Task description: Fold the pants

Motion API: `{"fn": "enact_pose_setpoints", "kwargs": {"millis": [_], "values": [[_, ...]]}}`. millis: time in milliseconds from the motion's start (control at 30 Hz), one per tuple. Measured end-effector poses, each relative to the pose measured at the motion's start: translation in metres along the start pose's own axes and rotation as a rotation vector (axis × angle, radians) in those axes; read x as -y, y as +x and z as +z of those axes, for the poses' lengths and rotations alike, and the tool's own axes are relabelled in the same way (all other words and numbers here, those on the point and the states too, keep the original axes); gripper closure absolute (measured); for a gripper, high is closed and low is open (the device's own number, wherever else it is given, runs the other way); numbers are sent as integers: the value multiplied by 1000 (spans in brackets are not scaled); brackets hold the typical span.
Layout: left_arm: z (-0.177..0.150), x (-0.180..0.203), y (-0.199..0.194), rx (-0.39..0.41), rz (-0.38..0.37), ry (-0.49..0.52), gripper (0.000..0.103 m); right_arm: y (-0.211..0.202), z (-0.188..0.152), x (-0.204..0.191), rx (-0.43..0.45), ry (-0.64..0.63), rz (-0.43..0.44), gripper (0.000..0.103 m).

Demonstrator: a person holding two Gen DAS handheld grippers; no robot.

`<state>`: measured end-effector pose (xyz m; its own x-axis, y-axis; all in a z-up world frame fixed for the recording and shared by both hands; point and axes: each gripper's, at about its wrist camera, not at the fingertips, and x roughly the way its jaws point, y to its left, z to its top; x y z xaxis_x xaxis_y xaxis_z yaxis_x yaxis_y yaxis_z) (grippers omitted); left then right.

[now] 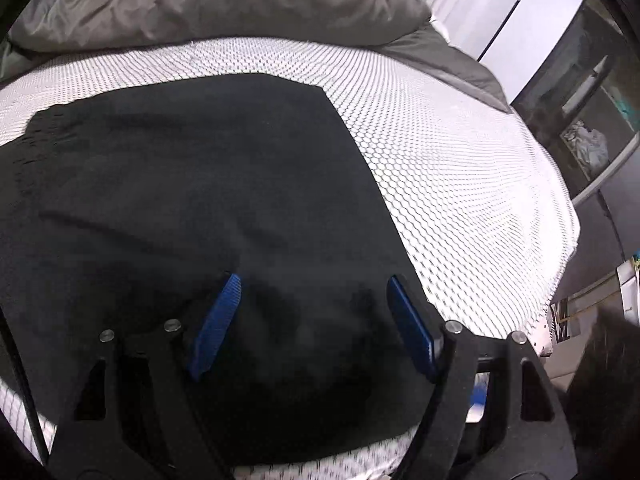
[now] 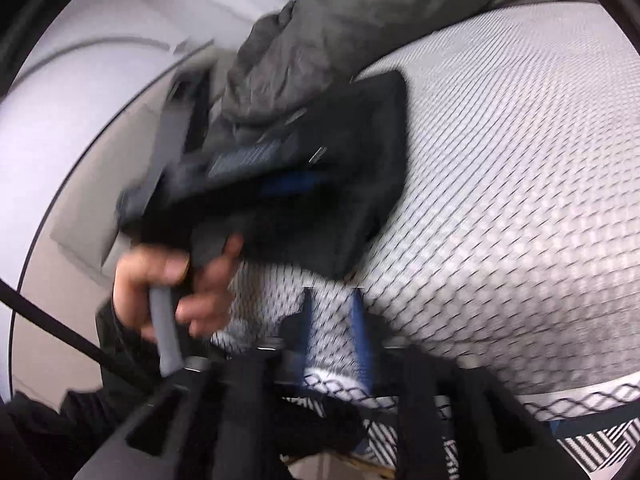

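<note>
Black pants [image 1: 192,184] lie flat in a folded block on the white mattress [image 1: 460,168] with a honeycomb print. My left gripper [image 1: 314,278] hangs over their near part, blue pads [image 1: 218,324] wide apart, open, with nothing pinched between them. In the blurred right wrist view the pants [image 2: 360,148] lie ahead. A hand [image 2: 160,280] holds the other gripper's handle at their left edge. My right gripper [image 2: 334,304] stands off the pants, near the mattress's [image 2: 500,200] front edge. Its blue fingers [image 2: 360,320] are a little apart, only mattress between them.
A grey pillow and duvet [image 1: 220,4] lie at the head of the bed, just beyond the pants. The mattress drops off at its right edge [image 1: 560,264]. Past that edge stands a dark shelf unit [image 1: 588,128]. A black cable [image 2: 60,328] runs past the hand.
</note>
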<state>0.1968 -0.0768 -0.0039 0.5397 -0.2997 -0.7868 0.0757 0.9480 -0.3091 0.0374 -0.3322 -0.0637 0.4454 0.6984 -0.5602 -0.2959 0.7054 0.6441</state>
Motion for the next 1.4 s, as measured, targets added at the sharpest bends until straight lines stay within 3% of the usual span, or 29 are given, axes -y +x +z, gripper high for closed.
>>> {"fn": "enact_pose_setpoints", "kwargs": {"millis": [167, 200, 233, 300, 333, 467, 600, 667, 733, 900, 1000, 1067, 1167, 1233, 1300, 1400], "values": [[-20, -3, -12, 27, 68, 89, 29, 23, 17, 12, -18, 54, -8, 63], [-22, -9, -9, 13, 78, 83, 30, 30, 17, 15, -20, 71, 5, 68], [-26, -15, -5, -3, 78, 77, 30, 37, 16, 18, -29, 92, 20, 82], [-32, -19, -4, 5, 77, 97, 30, 42, 16, 21, -55, 116, 44, 98], [-34, -18, -5, 13, 84, 120, 29, 42, 14, 19, -57, 111, 47, 100], [-37, -16, -4, 21, 101, 141, 29, 40, 11, 2, -79, 44, 44, 101], [-38, -13, -16, 30, 120, 101, 29, 45, 16, 7, -85, 46, 34, 97], [-44, -5, -30, 43, 25, 111, 29, 29, 26, 13, -14, 61, 20, 86], [-58, 13, -42, 79, -38, 211, 29, 20, 36, 19, 26, 70, -9, 81], [-99, 62, -40, 154, 55, 528, 31, 13, 48, 44, 16, 184, -11, 81], [-121, 86, -32, 197, 163, 700, 38, 9, 44, 46, 24, 201, -8, 81], [-128, 94, -24, 210, 221, 757, 44, -3, 37, 55, 18, 207, 8, 81], [-142, 104, -15, 243, 269, 842, 69, -8, 33, 58, 5, 211, 27, 81], [-154, 112, -12, 285, 290, 924, 92, -7, 33, 56, -1, 209, 41, 81], [-166, 119, -8, 301, 325, 980, 96, 0, 39, 56, -10, 206, 50, 81], [-169, 119, -2, 295, 329, 983, 97, 14, 53, 53, -51, 199, 80, 81]]}}
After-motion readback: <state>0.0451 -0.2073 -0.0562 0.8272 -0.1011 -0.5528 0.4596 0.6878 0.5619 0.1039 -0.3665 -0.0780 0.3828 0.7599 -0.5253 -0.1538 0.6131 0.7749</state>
